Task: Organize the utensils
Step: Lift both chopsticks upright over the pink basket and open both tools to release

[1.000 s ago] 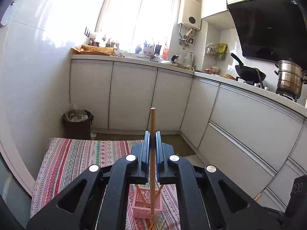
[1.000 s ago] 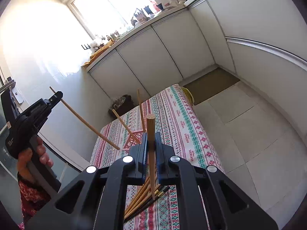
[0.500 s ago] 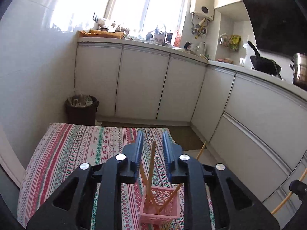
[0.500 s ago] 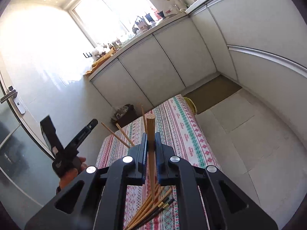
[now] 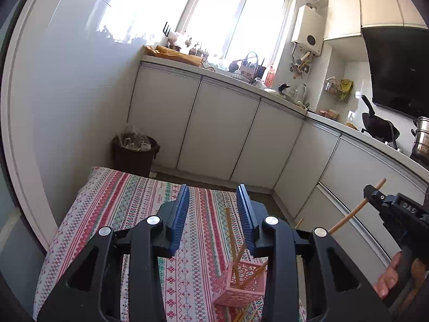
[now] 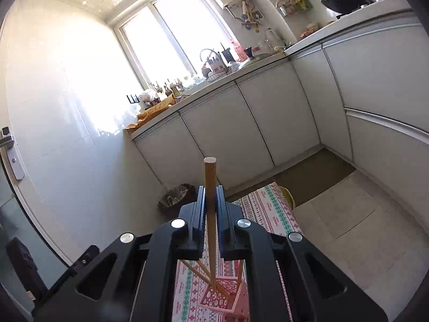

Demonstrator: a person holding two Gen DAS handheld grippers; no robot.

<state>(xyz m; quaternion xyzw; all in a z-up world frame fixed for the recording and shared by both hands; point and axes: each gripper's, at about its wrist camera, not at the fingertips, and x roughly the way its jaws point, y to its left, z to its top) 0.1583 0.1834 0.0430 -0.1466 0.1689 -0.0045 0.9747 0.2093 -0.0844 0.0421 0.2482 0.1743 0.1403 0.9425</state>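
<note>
Our left claw (image 5: 214, 212) has just been opening, empty, above the pink basket (image 5: 240, 288); our right claw (image 6: 211, 206) pinches a chopstick (image 6: 210, 187), tip over the basket, ready to drop in.

Strong daylight from the tall white-framed window (image 5: 236, 24) at twelve o'clock, blown-out glare on the glossy white wall tiles (image 6: 67, 86) – fisheye bending straight edges, dark vignette in corners, sharp focus throughout
</note>
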